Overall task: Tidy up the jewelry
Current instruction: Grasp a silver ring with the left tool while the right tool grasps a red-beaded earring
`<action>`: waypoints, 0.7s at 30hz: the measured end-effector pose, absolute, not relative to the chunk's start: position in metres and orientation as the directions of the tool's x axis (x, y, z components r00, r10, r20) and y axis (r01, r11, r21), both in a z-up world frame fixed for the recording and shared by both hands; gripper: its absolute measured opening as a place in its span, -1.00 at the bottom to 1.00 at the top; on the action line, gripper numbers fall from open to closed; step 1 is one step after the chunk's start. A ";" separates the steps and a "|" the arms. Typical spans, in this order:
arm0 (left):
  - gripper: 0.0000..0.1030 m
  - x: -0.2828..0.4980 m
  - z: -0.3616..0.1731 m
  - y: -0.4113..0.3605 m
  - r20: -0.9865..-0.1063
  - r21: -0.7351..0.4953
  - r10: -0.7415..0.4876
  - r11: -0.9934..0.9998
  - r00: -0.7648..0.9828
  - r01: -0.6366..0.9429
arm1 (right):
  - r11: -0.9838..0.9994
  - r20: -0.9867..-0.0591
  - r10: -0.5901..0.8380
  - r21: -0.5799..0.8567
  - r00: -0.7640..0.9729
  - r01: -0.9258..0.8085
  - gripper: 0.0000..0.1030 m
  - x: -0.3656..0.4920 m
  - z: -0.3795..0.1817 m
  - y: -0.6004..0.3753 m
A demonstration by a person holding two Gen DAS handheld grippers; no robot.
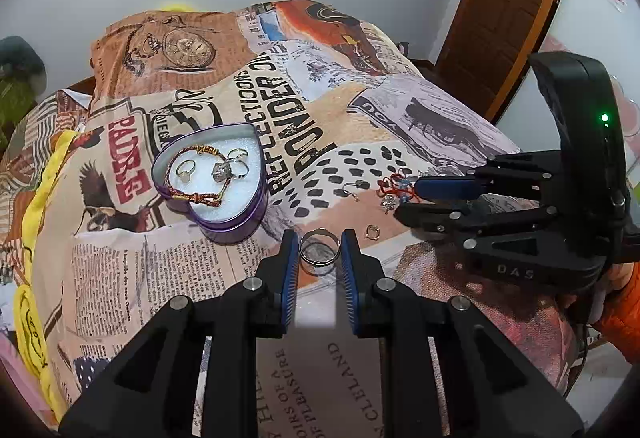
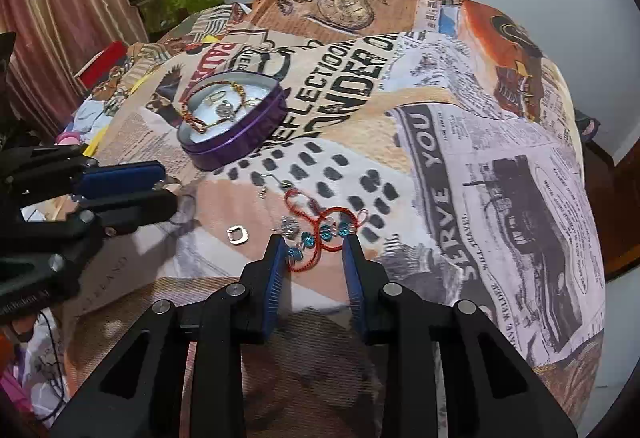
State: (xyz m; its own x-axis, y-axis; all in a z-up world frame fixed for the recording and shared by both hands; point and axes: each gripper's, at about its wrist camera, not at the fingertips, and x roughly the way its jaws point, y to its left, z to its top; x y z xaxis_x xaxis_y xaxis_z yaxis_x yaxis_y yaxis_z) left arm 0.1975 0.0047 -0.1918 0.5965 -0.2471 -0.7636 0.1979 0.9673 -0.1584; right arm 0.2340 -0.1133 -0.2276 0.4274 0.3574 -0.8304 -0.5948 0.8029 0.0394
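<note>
Judging by its look, the ring (image 1: 319, 248) was light, hard and slippery, so you had to pinch it across the band, not on the edge. It lay on the blanket (image 1: 400, 110) between the open fingers of your left gripper (image 1: 319, 253), seemingly not yet pinched. Your right gripper (image 2: 316, 250) was open too, its fingers on either side of the red bracelet (image 2: 320, 234), which looked soft and would sag; the beads gave a better hold. The heart tin (image 1: 224, 214) stood well apart and already held a cord bracelet and several rings. A small clasp (image 2: 237, 234) and an earring (image 1: 352, 189) lay loose nearby.
</note>
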 end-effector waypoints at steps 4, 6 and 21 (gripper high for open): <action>-0.60 0.198 -0.194 0.007 -0.769 -0.162 -0.244 0.969 0.591 0.189 | 0.816 -0.822 0.349 0.030 0.450 -0.578 -0.71 0.234 -0.229 -0.115; -0.60 0.197 -0.194 0.007 -0.769 -0.160 -0.242 0.969 0.592 0.188 | 0.821 -0.818 0.346 0.028 0.459 -0.570 -0.86 0.235 -0.229 -0.118; -0.60 0.195 -0.176 0.011 -0.739 -0.155 -0.232 0.972 0.632 0.175 | 0.843 -0.739 0.377 0.024 0.559 -0.538 -0.87 0.233 -0.194 -0.131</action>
State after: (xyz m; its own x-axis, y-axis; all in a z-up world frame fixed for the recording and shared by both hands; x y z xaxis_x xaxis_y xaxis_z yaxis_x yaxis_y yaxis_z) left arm 0.1945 0.0111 -0.1759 0.6319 -0.2322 -0.7395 0.1755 0.9721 -0.1554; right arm 0.2331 -0.1312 -0.1936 0.5586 0.3771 -0.7388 -0.5375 0.8429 0.0238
